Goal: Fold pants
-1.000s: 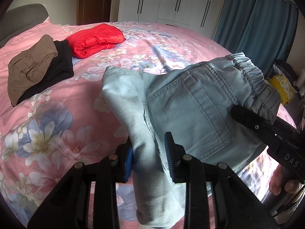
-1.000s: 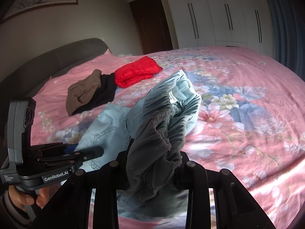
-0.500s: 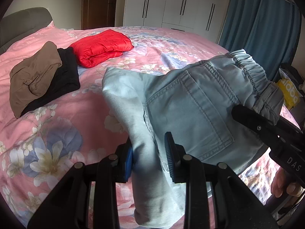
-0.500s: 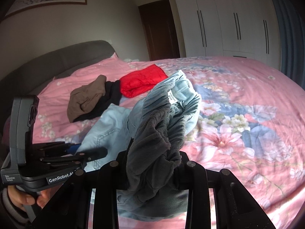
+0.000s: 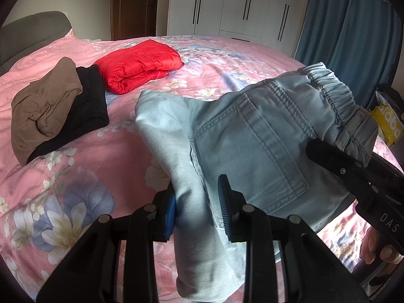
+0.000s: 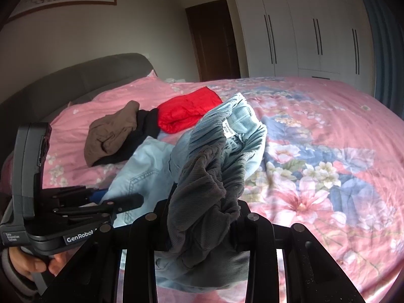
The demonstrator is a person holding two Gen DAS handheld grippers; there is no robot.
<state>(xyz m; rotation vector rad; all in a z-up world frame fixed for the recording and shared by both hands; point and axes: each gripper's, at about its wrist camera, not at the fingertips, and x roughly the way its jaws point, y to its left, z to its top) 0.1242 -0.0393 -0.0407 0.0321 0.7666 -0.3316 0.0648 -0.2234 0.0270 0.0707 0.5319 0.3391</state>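
The light blue denim pants (image 5: 252, 136) hang lifted above the pink floral bed (image 5: 75, 171), back pocket facing the left wrist camera. My left gripper (image 5: 198, 207) is shut on a fold of the pants' leg side. My right gripper (image 6: 202, 217) is shut on the bunched elastic waistband (image 6: 214, 176), which hides its fingertips. The right gripper also shows in the left wrist view (image 5: 353, 174) at the waistband's lower corner. The left gripper shows in the right wrist view (image 6: 121, 202) at the lower left, on the pale denim (image 6: 141, 171).
A folded red jacket (image 5: 139, 65), a black garment (image 5: 85, 106) and a brown garment (image 5: 45, 106) lie at the far left of the bed. A grey headboard (image 6: 75, 80) is behind them. White wardrobes (image 5: 232, 7) and blue curtains (image 5: 348, 27) stand beyond the bed.
Both grippers have risen with the pants held between them; the bed and the folded clothes sit lower and farther in both views. Both grips are unchanged.
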